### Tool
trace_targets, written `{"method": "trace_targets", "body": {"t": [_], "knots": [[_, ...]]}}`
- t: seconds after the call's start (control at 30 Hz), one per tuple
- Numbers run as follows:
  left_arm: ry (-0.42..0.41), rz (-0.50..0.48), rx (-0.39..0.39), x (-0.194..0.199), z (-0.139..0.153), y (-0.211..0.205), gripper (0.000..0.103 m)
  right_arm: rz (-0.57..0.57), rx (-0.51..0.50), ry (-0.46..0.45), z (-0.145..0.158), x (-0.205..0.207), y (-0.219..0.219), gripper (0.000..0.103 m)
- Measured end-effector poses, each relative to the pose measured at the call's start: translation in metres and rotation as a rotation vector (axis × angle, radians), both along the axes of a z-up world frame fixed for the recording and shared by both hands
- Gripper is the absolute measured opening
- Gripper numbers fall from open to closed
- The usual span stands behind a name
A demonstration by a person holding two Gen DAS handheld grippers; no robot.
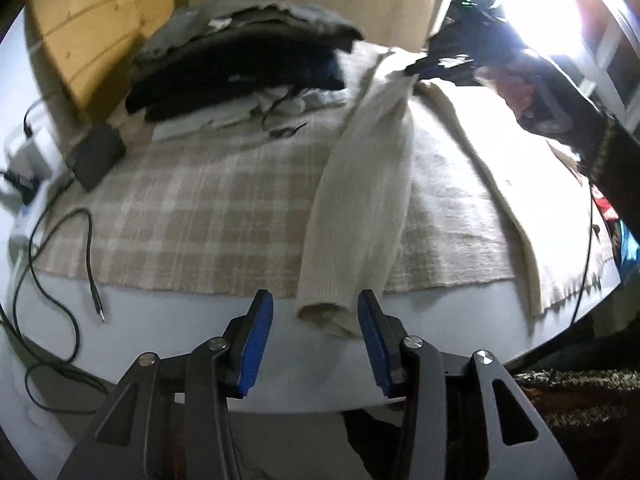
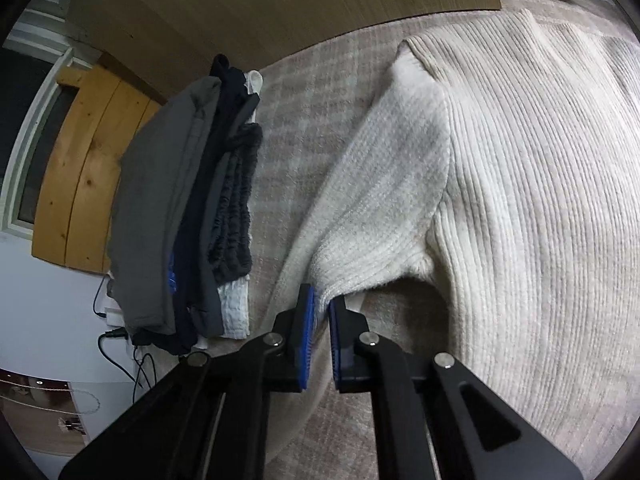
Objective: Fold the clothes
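Left fingers: the left gripper (image 1: 316, 332) stands spread and grasps nothing; its blue ribbed fingers (image 1: 258, 344) sit to either side of the sleeve's cuff without pressing it, though the right-hand one may just brush the knit.
Right fingers: the right gripper (image 2: 321, 340) is clenched on the sweater, its blue fingers (image 2: 306, 340) pinching a fold of knit at the edge where a sleeve meets the body.
Sweater: a cream ribbed knit sweater (image 2: 520, 200) lies spread over the blanket, its body to the right in the right wrist view.
Sleeve: one long cream sleeve (image 1: 360, 208) runs down across the blanket toward the left gripper, and its cuff (image 1: 326, 314) hangs past the blanket's edge onto the bare white tabletop (image 1: 168, 320).
Blanket: a beige and white checked woven blanket (image 1: 192, 216) covers most of the tabletop.
Pile: a stack of folded clothes in grey, black and white (image 2: 180, 208) sits at the far side, just beside the sweater but apart from it.
Cable: a black cable (image 1: 86, 256) loops over the blanket's left edge and the tabletop.
Person: a hand in a dark sleeve (image 1: 520, 92) holds the right gripper over the sweater's far end, in strong glare.
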State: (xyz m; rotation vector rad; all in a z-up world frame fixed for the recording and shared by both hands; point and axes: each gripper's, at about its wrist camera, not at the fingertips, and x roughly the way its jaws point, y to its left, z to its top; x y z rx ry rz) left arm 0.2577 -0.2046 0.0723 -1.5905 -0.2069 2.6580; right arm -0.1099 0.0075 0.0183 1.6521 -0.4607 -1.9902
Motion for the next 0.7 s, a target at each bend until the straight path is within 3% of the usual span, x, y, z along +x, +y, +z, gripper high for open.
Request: {"method": "trace_targets", "body": {"t": [0.23, 0.3, 0.33, 0.4, 0.53, 0.63, 0.67, 0.7], "knots": [[-0.024, -0.123, -0.039, -0.023, -0.022, 0.027, 0.039, 0.026, 0.014, 0.007, 0.007, -0.005, -0.011, 0.008], [-0.038, -0.128, -0.055, -0.027, -0.03, 0.029, 0.026, 0.032, 0.021, 0.013, 0.008, -0.008, -0.015, 0.008], [-0.036, -0.127, -0.057, -0.028, -0.031, 0.028, 0.024, 0.033, 0.024, 0.015, 0.008, -0.009, -0.016, 0.008], [-0.036, -0.122, -0.016, -0.029, -0.029, 0.024, 0.01, 0.035, 0.028, 0.015, 0.008, -0.011, -0.016, 0.008], [-0.034, -0.106, 0.041, -0.028, -0.024, 0.016, 0.007, 0.034, 0.034, 0.008, 0.005, -0.014, -0.015, 0.008], [-0.02, -0.097, 0.068, -0.026, -0.019, 0.014, 0.009, 0.032, 0.018, -0.006, 0.004, -0.017, -0.014, 0.008], [-0.023, -0.083, 0.076, -0.026, -0.017, 0.012, 0.018, 0.029, 0.009, -0.016, 0.003, -0.018, -0.014, 0.008], [-0.049, -0.075, 0.086, -0.027, -0.018, 0.01, 0.037, 0.026, 0.0, -0.026, 0.003, -0.018, -0.013, 0.008]]}}
